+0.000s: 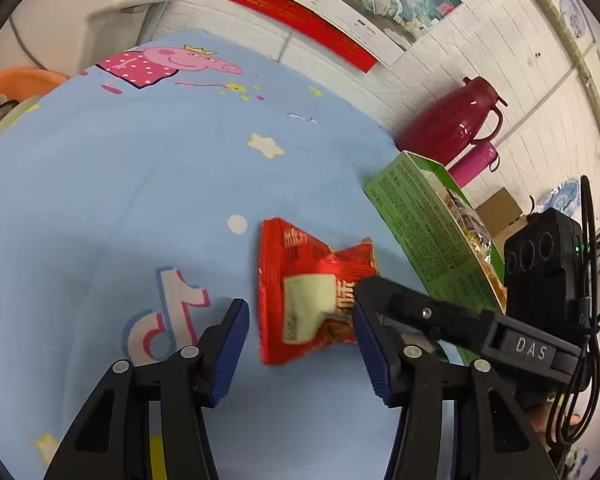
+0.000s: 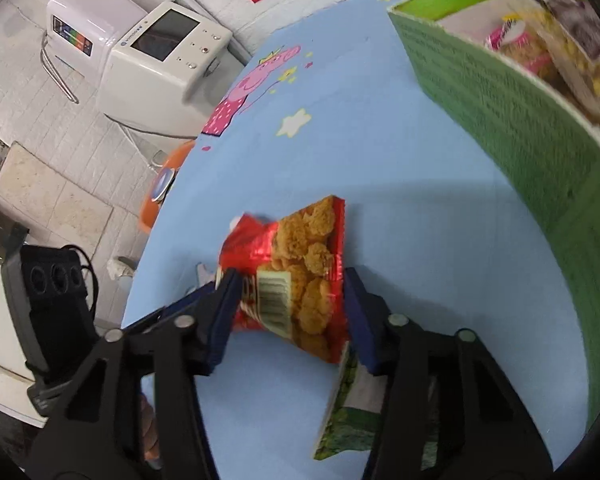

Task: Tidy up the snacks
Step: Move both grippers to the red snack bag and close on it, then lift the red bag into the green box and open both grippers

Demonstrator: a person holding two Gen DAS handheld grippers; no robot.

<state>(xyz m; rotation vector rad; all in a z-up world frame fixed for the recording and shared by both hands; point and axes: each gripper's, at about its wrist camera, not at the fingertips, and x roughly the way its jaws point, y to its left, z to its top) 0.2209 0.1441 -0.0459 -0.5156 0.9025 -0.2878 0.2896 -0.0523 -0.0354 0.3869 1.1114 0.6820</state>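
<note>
Red snack packet (image 1: 312, 292) sits on the blue table (image 1: 140, 184) from my left claw (image 1: 300, 320), spread wide, empty. Right view: right claw (image 2: 288, 300) pinches it, probably heading for the green box (image 2: 520, 120) nearby.

A blue cartoon-print cloth (image 1: 120, 168) covers the table; a dark red thermos jug (image 1: 452, 124) stands against the white-tiled wall; a white appliance (image 2: 156, 60) sits beside the table.
</note>
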